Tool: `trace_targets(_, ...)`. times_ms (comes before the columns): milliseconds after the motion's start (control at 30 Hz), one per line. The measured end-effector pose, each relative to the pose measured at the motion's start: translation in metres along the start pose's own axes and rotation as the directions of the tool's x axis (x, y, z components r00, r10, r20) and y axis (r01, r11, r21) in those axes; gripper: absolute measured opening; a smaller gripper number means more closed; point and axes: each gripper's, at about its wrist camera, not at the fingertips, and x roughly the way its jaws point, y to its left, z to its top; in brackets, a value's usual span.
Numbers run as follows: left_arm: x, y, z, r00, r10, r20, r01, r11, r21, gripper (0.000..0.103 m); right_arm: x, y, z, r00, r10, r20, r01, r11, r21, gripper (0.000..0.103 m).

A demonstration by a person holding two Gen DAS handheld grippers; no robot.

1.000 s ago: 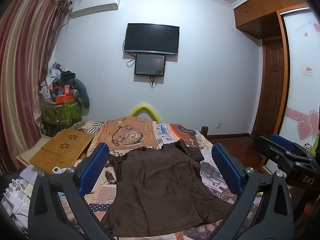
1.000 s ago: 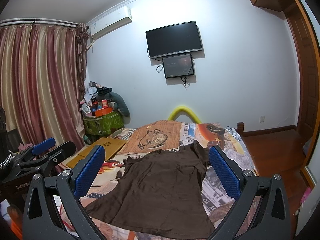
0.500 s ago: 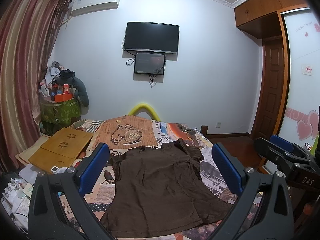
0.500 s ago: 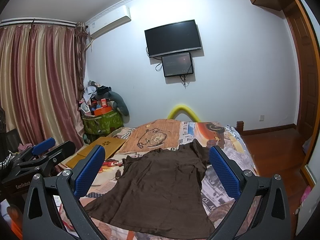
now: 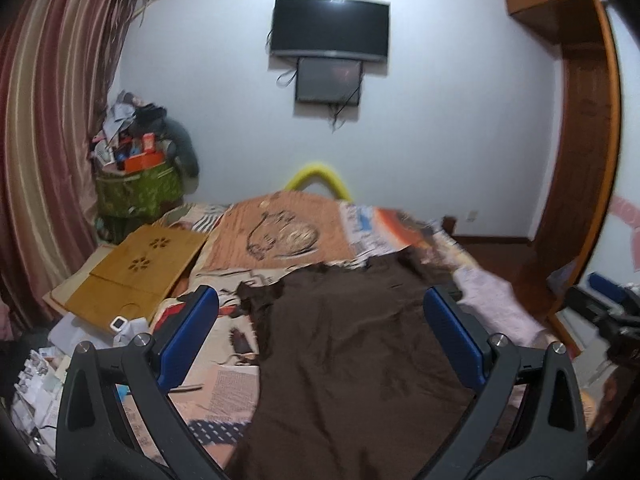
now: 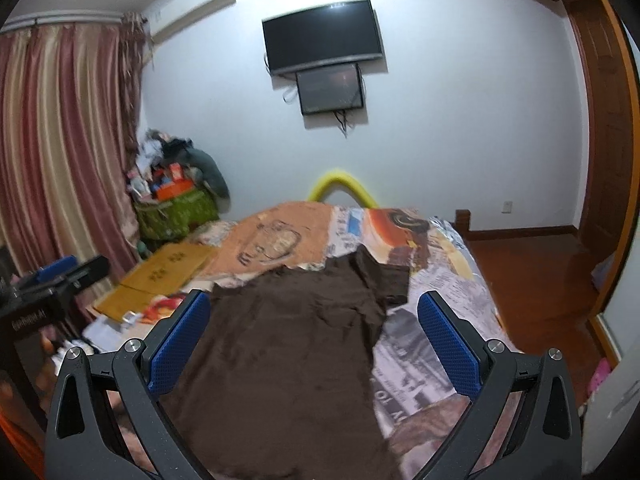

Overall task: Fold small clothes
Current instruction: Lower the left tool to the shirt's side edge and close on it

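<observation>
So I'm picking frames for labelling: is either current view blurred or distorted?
Left wrist view: motion blur smears the brown short-sleeved shirt and the patterned bedspread. Right wrist view: softer too, left edge smeared. Both: fisheye bends the walls.

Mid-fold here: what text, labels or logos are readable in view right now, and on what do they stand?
"GenRobot.AI": pale print on the body of the left gripper, seen in the right wrist view; blurred, so the reading is uncertain.
Newspaper-style print on the bedsheet: too blurred to read.
Nothing else legible in either view.
</observation>
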Motion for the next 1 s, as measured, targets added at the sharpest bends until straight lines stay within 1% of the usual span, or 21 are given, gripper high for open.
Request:
trace_targets(67, 0.03, 0.008, 0.001, 0.999, 0.04, -0.037, -0.039, 0.999, 0.016, 0.103, 0.015, -0.009, 0.002, 1.0, -0.012, -0.024, 0.012, 1.0, -0.003, 0.103)
trace_targets(167, 0.072, 0.025, 0.0, 0.994, 0.078, -0.076, -0.078, 0.997, 0.007, 0.103, 0.038, -0.023, 0.006, 0.997, -0.034, -0.064, 0.034, 0.999, -0.012, 0.103)
trace_targets(267, 0.11, 0.045, -0.002, 0.988, 0.092, -0.124, -0.095, 0.995, -0.013, 0.103, 0.065, -0.039, 0.008, 0.991, -0.058, -0.118, 0.057, 0.998, -0.017, 0.103)
trace_targets(367, 0.15, 0.063, -0.005, 0.975, 0.114, -0.188, -0.117, 0.993, -0.004, 0.103, 0.085, -0.052, 0.009, 0.985, -0.068, -0.158, 0.066, 0.998, -0.017, 0.103)
trace_targets(467, 0.189, 0.085, -0.011, 0.957, 0.131, -0.257, -0.14, 0.99, -0.015, 0.103, 0.11, -0.066, 0.01, 0.976, -0.088, -0.199, 0.086, 0.996, -0.021, 0.103)
trace_targets(567, 0.23, 0.109, -0.023, 0.931, 0.124, -0.343, -0.153, 0.987, -0.058, 0.103, 0.132, -0.077, 0.01, 0.966, -0.11, -0.235, 0.104, 0.994, -0.037, 0.103)
trace_targets(600, 0.243, 0.116, -0.027, 0.919, 0.132, -0.372, -0.168, 0.983, -0.066, 0.103, 0.14, -0.08, 0.01, 0.963, -0.112, -0.246, 0.105, 0.994, -0.04, 0.103)
trace_targets(667, 0.269, 0.13, -0.035, 0.889, 0.128, -0.439, -0.186, 0.978, -0.09, 0.098, 0.152, -0.085, 0.01, 0.957, -0.123, -0.263, 0.114, 0.992, -0.05, 0.103)
trace_targets(700, 0.278, 0.135, -0.039, 0.879, 0.12, -0.462, -0.188, 0.977, -0.104, 0.092, 0.158, -0.087, 0.009, 0.954, -0.123, -0.273, 0.112, 0.992, -0.055, 0.103)
trace_targets(733, 0.287, 0.139, -0.042, 0.868, 0.11, -0.483, -0.19, 0.975, -0.118, 0.089, 0.163, -0.089, 0.008, 0.952, -0.12, -0.281, 0.108, 0.993, -0.058, 0.103)
trace_targets(767, 0.295, 0.142, -0.045, 0.86, 0.098, -0.5, -0.188, 0.973, -0.133, 0.088, 0.17, -0.09, 0.007, 0.948, -0.119, -0.294, 0.105, 0.993, -0.063, 0.102)
trace_targets(800, 0.302, 0.142, -0.047, 0.856, 0.083, -0.511, -0.182, 0.972, -0.147, 0.088, 0.175, -0.093, 0.006, 0.947, -0.119, -0.3, 0.103, 0.992, -0.067, 0.101)
trace_targets(900, 0.319, 0.137, -0.048, 0.856, 0.056, -0.515, -0.154, 0.977, -0.15, 0.088, 0.189, -0.097, 0.004, 0.943, -0.106, -0.317, 0.088, 0.994, -0.07, 0.1)
trace_targets(933, 0.326, 0.136, -0.049, 0.854, 0.043, -0.519, -0.142, 0.978, -0.151, 0.086, 0.194, -0.099, 0.003, 0.941, -0.1, -0.325, 0.084, 0.994, -0.065, 0.1)
trace_targets(967, 0.333, 0.135, -0.049, 0.849, 0.028, -0.527, -0.13, 0.979, -0.158, 0.083, 0.2, -0.101, 0.002, 0.939, -0.096, -0.33, 0.08, 0.995, -0.06, 0.098)
trace_targets(1000, 0.34, 0.134, -0.051, 0.843, 0.016, -0.538, -0.124, 0.979, -0.164, 0.069, 0.203, -0.103, 0.001, 0.937, -0.091, -0.338, 0.076, 0.996, -0.055, 0.095)
